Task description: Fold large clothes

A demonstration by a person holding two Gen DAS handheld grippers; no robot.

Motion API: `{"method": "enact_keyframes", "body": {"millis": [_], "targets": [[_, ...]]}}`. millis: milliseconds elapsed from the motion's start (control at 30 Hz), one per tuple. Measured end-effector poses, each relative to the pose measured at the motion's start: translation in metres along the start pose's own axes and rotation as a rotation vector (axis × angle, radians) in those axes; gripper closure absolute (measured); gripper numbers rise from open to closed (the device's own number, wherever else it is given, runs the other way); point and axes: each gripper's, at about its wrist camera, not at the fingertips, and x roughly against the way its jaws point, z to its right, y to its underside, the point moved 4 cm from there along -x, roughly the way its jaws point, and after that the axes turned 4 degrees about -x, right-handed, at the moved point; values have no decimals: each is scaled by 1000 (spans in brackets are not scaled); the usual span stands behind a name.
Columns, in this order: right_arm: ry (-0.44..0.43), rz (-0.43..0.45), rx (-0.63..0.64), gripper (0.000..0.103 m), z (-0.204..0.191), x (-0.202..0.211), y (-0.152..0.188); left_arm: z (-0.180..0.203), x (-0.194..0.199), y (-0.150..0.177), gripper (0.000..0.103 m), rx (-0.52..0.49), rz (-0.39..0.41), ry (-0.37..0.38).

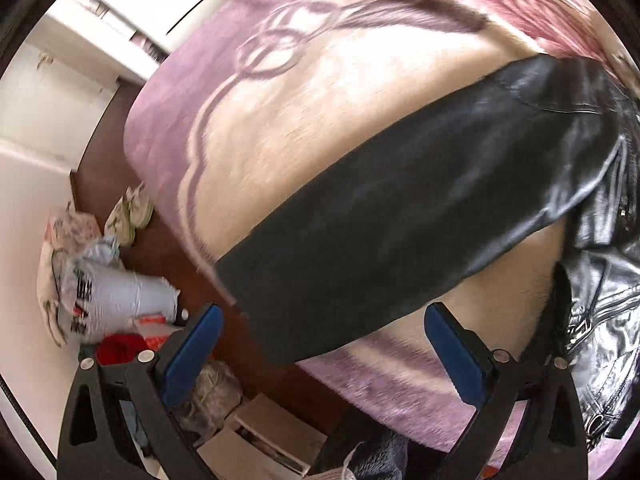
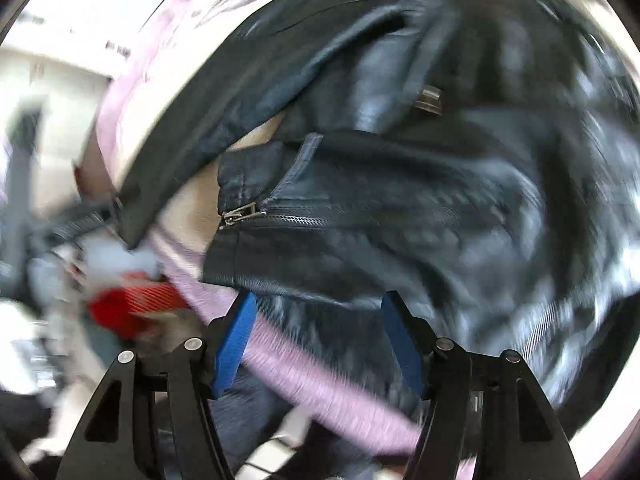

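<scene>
A black leather jacket lies on a bed covered by a pink and cream blanket (image 1: 304, 120). In the left wrist view one long black sleeve (image 1: 400, 216) stretches flat across the blanket toward the bed's edge. My left gripper (image 1: 324, 324) is open and empty, just above the sleeve's cuff end. In the right wrist view, which is motion-blurred, the jacket's body (image 2: 400, 208) with its zipper (image 2: 244, 214) fills the frame. My right gripper (image 2: 318, 312) is open and empty, just above the jacket's hem at the bed's edge.
The blanket also shows in the right wrist view (image 2: 320, 392). Beside the bed on the dark floor lie bags (image 1: 108, 292), shoes (image 1: 130, 212), a red item (image 1: 116, 350) and boxes (image 1: 272, 436). White cabinets (image 1: 52, 96) stand at the left.
</scene>
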Motion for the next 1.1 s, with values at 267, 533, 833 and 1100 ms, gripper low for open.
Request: {"method": "enact_keyframes", "body": {"millis": [267, 533, 833, 1100], "targets": [[-207, 264, -896, 36, 182, 43, -7, -21, -16, 11, 0, 40, -33, -28], [-192, 377, -1219, 38, 230, 50, 19, -4, -5, 7, 0, 17, -21, 2], [-182, 649, -1213, 94, 277, 66, 18, 7, -6, 5, 0, -8, -22, 6], [-106, 448, -1113, 51, 274, 111, 96, -29, -28, 31, 0, 243, -179, 301]]}}
